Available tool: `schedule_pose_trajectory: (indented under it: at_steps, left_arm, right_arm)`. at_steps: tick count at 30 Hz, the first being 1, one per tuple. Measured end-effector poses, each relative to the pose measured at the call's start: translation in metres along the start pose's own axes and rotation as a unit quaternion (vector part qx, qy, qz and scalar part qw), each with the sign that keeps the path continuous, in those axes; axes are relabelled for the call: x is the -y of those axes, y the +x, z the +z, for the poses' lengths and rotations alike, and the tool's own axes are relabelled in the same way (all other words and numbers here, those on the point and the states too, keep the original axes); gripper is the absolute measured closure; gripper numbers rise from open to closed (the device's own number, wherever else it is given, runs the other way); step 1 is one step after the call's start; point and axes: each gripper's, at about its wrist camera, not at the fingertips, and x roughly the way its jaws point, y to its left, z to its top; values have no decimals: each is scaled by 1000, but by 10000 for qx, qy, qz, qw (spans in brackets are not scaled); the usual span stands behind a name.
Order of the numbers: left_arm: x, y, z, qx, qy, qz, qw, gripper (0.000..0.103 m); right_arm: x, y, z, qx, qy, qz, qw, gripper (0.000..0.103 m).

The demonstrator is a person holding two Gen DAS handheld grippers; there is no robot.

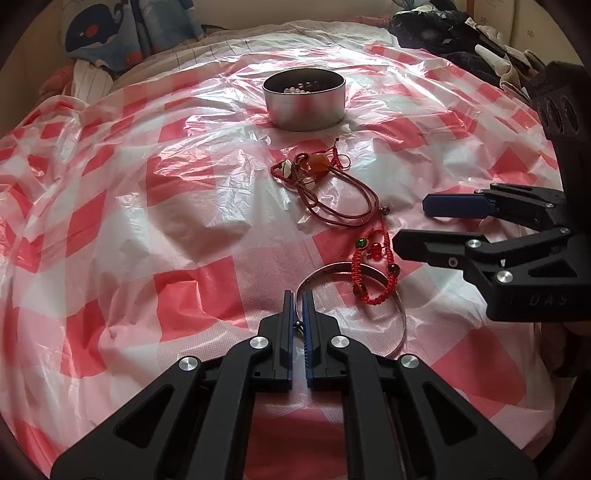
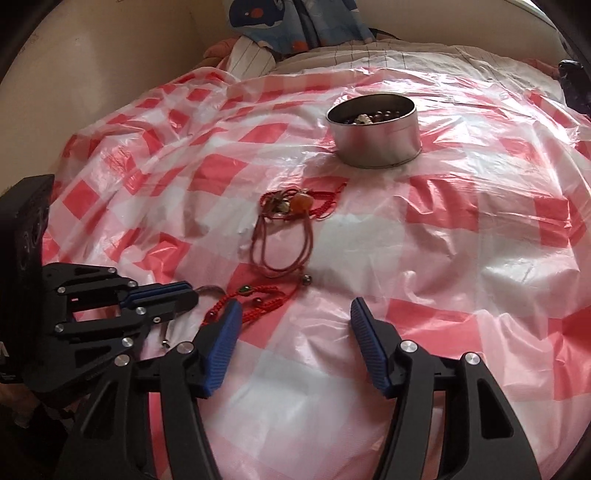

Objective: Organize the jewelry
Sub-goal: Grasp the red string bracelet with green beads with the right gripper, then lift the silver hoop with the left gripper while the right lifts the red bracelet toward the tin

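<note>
My left gripper (image 1: 298, 295) is shut on one end of a thin silver bangle (image 1: 400, 310), which curves off to the right on the sheet. A red braided bracelet (image 1: 373, 271) with green and red beads lies across the bangle. My right gripper (image 2: 295, 306) stands open with only the sheet between its fingers. Its left finger (image 2: 221, 339) is beside the red bracelet (image 2: 255, 299). Farther back, a brown cord necklace (image 1: 325, 184) with an orange stone lies tangled with red cord. Behind it stands a round metal tin (image 1: 304, 99) with beads inside.
A crinkled red-and-white checked plastic sheet (image 1: 166, 221) covers the bed. A whale-print pillow (image 1: 99, 33) lies at the far left and dark clothes (image 1: 443, 33) are heaped at the far right. A beige wall (image 2: 74, 74) borders the bed.
</note>
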Motion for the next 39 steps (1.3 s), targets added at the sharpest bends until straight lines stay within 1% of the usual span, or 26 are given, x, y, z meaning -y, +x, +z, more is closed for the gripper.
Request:
schedule_pose_trajectory:
  at_steps: [4,5,7,9,11,12,13,14,16,17,19,20,22,23,25,26,27,28,29,30,31,32,33,35,37,39]
  left_arm:
    - [0,0,0,11,-19,-13,10000,98]
    - [-1,1,0,12,-19,-18,10000,98]
    - [-1,1,0,10,-33,-41,10000,98]
    - [-2,1,0,9,-31,-46,10000,98]
    - [-1,1,0,11,-31,-46,10000,98]
    - [-1,0,0,11,-34,-46,10000,98]
    - [-1,0,0,11,-36,-45,10000,98]
    - [-1,0,0,13,-32,-43,10000,98]
    - [-2,0,0,23,-48,-70,10000,98]
    - [-3,-1,0,30,-62,-90,9999,98]
    - [-4,-2,0,38,-78,-117,9999,98]
    - [-4,-2,0,44,-70,-120,9999,98]
    - [-3,-2,0,53,-38,-119,9999,98]
    - [-3,-2,0,50,-15,-114,9999,98]
    - [-1,-2,0,34,75,-95,9999,98]
    - [1,-2,0,36,140,-85,9999,98]
    - [4,-3,1,47,215,-90,9997,99]
    - [7,-3,3,61,297,-109,9995,99]
    - [8,-3,5,93,341,-102,9993,99]
    - [10,-3,8,146,368,-62,9992,99]
    - [9,-4,13,260,342,70,9991,99]
    - [6,-5,18,395,242,207,9987,99]
    - [1,-7,22,517,106,287,9982,102]
    - [-12,-14,27,786,-227,362,9960,102]
    - [-19,-16,26,798,-377,354,9955,102]
    - [-24,-13,22,671,-462,275,9963,101]
  right_arm:
    - [-20,13,6,-81,-518,-307,9982,44]
    - [-24,18,7,-167,-703,-470,9963,43]
    - [-28,21,6,-302,-1047,-930,9897,43]
    - [-19,14,3,-370,-1127,-1300,9844,39]
    - [0,1,-1,-389,-1091,-1723,9782,39]
    - [9,-6,-2,-387,-996,-1827,9773,39]
    - [23,-16,-5,-339,-764,-1766,9807,39]
    - [32,-25,-6,-247,-510,-1554,9862,39]
    - [42,-40,-7,6,-121,-976,9951,39]
    - [41,-44,-7,107,-78,-806,9967,39]
    - [35,-41,-6,91,-125,-585,9982,39]
    - [32,-36,-6,40,-143,-508,9986,39]
    - [26,-26,-7,-81,-248,-505,9984,39]
    - [21,-20,-7,-151,-319,-529,9980,39]
    - [16,-9,-9,-315,-450,-715,9959,40]
    - [16,-6,-10,-343,-465,-759,9954,46]
    - [17,-6,-10,-346,-426,-748,9957,56]
    - [20,-6,-10,-333,-362,-724,9962,63]
    - [24,-6,-9,-313,-271,-718,9966,78]
    - [29,-7,-8,-253,-162,-735,9968,85]
    - [32,-8,-6,-187,-84,-773,9968,86]
    - [36,-10,-5,-93,4,-797,9968,90]
    - [36,-10,-5,-93,4,-797,9968,91]
    - [41,-16,-1,116,171,-721,9972,93]
    - [42,-23,0,300,212,-686,9970,93]
    - [43,-26,1,376,221,-621,9971,93]
